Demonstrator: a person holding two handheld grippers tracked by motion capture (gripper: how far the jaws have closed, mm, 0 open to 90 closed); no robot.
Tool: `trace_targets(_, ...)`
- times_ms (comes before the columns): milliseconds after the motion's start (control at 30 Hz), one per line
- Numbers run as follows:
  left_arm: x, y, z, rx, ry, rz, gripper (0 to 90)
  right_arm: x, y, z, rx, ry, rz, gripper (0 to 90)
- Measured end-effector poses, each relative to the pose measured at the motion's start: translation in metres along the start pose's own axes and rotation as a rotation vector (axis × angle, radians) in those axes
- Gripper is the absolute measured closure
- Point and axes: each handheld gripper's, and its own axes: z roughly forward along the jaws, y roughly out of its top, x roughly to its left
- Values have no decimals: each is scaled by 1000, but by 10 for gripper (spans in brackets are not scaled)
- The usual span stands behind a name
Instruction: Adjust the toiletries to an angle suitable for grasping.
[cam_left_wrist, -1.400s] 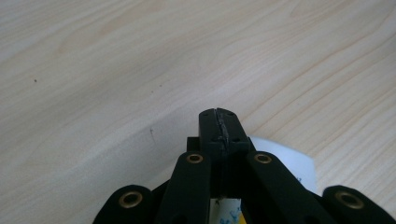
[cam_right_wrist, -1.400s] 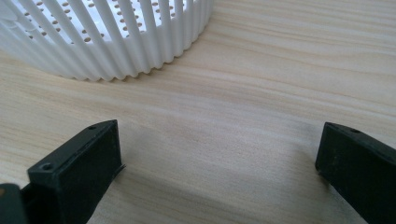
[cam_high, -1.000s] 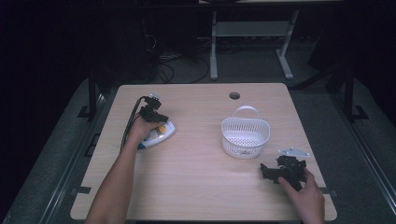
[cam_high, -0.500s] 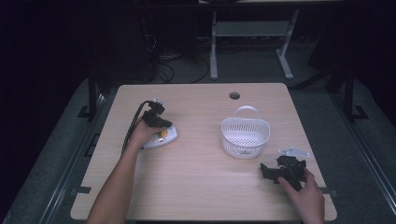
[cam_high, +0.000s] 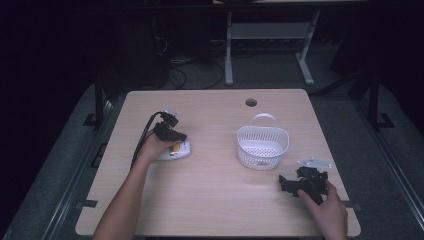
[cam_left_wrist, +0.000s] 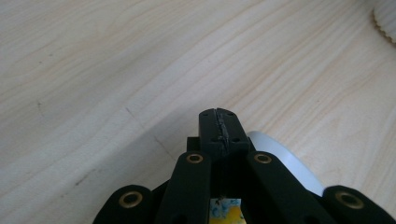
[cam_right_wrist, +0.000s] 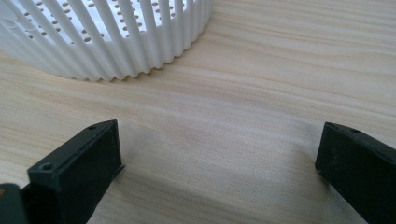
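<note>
One white plastic basket (cam_high: 263, 147) stands right of centre on the pale wood-grain tabletop (cam_high: 215, 200), oval, with slotted ribbed walls, a perforated floor and a hoop handle at its far rim. One flat white packet (cam_high: 175, 151) with a yellow-orange mark lies left of centre, well apart from the basket. There are two grippers, one in each hand.

The left gripper (cam_high: 178, 135) sits over the packet in the high view. The left gripper view adds what the high view cannot: its black jaws are clenched tight together with nothing visibly pinched at the tips, while the packet's rounded white edge (cam_left_wrist: 285, 161) and a scrap of yellow print peek out beneath the linkage. Whether the gripper body presses on the packet is hard to judge from here.

The right gripper (cam_high: 289, 184) rests near the tabletop's right front, just short of the basket, with a small grey plate (cam_high: 314, 162) lying beside it. The right gripper view shows its jaws spread wide and empty, bare wood between them, and the basket's fluted wall (cam_right_wrist: 116, 42) close ahead.
</note>
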Motion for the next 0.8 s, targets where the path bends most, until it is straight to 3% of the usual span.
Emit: trace_targets(800, -41, -24, -15, 1, -32, 69, 900, 0, 0, 0, 0, 0, 0, 0)
